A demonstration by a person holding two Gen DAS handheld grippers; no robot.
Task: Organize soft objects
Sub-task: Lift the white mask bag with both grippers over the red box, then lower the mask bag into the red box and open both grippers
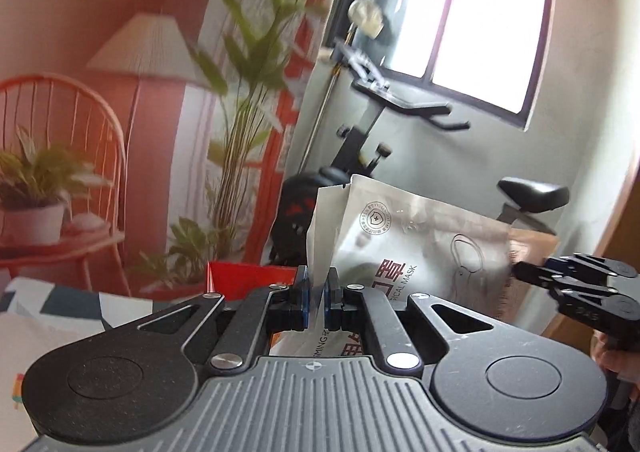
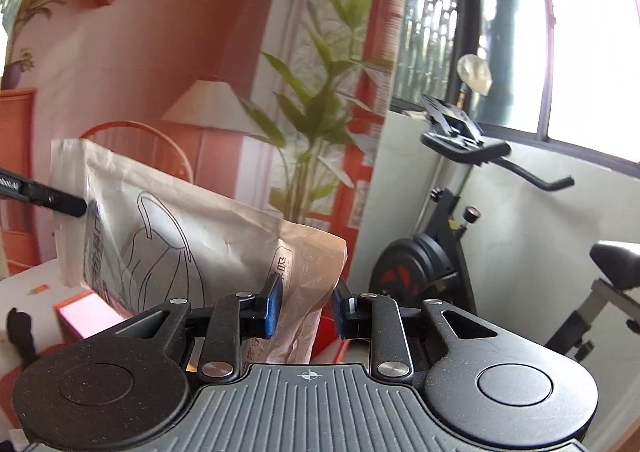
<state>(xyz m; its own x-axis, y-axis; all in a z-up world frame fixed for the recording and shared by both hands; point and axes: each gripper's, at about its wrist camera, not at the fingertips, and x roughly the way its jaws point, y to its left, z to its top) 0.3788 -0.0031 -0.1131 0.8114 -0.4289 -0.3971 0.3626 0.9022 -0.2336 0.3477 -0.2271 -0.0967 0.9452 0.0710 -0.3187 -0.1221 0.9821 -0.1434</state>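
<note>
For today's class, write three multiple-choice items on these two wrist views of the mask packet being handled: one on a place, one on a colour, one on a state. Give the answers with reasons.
1. Where is the exercise bike in the right wrist view?
A. Right of the packet, under the window
B. On the table
C. Left of the lamp

2. What colour are the pads of each claw?
A. Yellow
B. Blue
C. White

3. How is the mask packet held?
A. Lying flat, untouched
B. By the left claw only
C. Lifted, one claw at each end

Answers:
1 A: the bike stands by the wall below the window.
2 B: blue pads show on both claws.
3 C: the left claw pinches one edge and the right claw grips the other end.
</note>
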